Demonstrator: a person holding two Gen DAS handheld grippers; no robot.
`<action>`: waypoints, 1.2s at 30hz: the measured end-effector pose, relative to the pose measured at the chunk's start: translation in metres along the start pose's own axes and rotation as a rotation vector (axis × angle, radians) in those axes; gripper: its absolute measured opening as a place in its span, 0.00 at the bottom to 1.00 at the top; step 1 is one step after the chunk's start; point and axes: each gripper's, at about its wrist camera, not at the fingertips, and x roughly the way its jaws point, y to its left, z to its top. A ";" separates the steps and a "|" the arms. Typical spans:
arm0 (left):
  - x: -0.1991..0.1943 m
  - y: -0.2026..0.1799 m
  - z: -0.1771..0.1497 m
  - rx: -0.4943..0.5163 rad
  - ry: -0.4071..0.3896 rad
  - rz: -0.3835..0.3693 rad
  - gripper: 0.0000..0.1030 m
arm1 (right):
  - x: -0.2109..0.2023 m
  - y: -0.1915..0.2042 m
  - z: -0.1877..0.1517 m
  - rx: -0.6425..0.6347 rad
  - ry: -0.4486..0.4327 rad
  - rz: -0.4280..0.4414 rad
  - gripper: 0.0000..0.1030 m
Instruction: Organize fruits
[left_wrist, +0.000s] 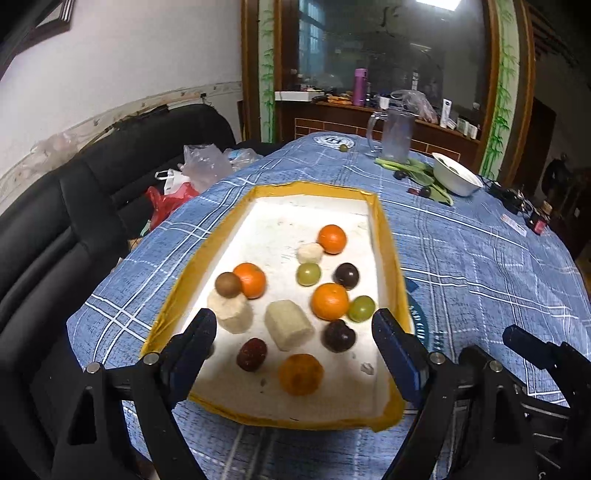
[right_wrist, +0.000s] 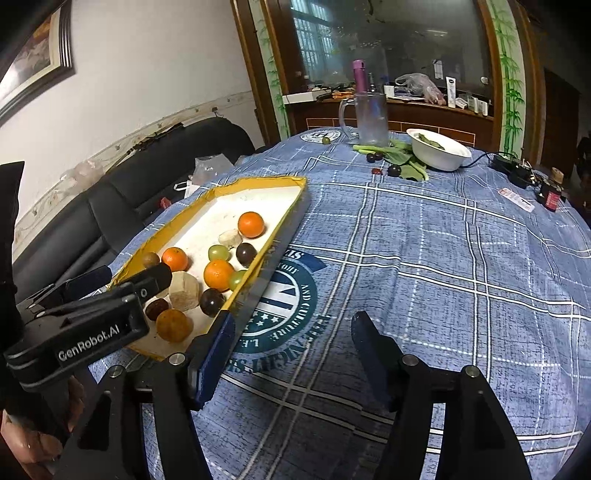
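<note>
Across the blue checked tablecloth (left_wrist: 480, 280) of a dim living room, fruit-sorting well advanced but, by the look of it, not finished. Nearest the lens, over the near end of the yellow-rimmed tray (left_wrist: 388, 236), hovers the left gripper (left_wrist: 294, 315) with fingers spread wide and grasping nothing. Just beside the tray's near right corner, above bare cloth, hangs the right gripper (right_wrist: 292, 317), likewise released and empty.

Already gathered inside the tray, loose and unsorted by kind:
- at the near end, a dull orange fruit (left_wrist: 300, 373), a red date (left_wrist: 251, 353) and a dark plum (left_wrist: 339, 335);
- behind them, two banana chunks (left_wrist: 289, 329) (left_wrist: 231, 312), a brown round fruit (left_wrist: 228, 284) and two oranges (left_wrist: 330, 301) (left_wrist: 250, 279);
- further in, two green grapes (left_wrist: 361, 308) (left_wrist: 308, 274), a second plum (left_wrist: 346, 275), a small banana piece (left_wrist: 310, 252) and a third orange (left_wrist: 332, 239).

Still outside, well apart at the far end of the table: a stray green grape (left_wrist: 343, 148) near the glass mug (left_wrist: 395, 136), plus a few dark fruits (left_wrist: 424, 191) and a small red one (right_wrist: 376, 171) among leafy greens (left_wrist: 421, 171) beside the white bowl (left_wrist: 456, 177). Bowl contents too unclear to tell apart. Probably left to do: fetching those strays into the tray.
</note>
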 end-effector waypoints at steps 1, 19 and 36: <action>-0.001 -0.003 0.000 0.007 -0.002 0.000 0.83 | 0.000 -0.002 0.000 0.005 0.000 0.000 0.68; -0.036 -0.021 -0.003 0.028 -0.144 0.077 0.84 | -0.012 -0.018 -0.009 0.034 -0.004 -0.020 0.70; -0.093 -0.017 -0.014 -0.004 -0.474 0.131 1.00 | -0.020 0.002 -0.009 -0.027 -0.030 -0.015 0.72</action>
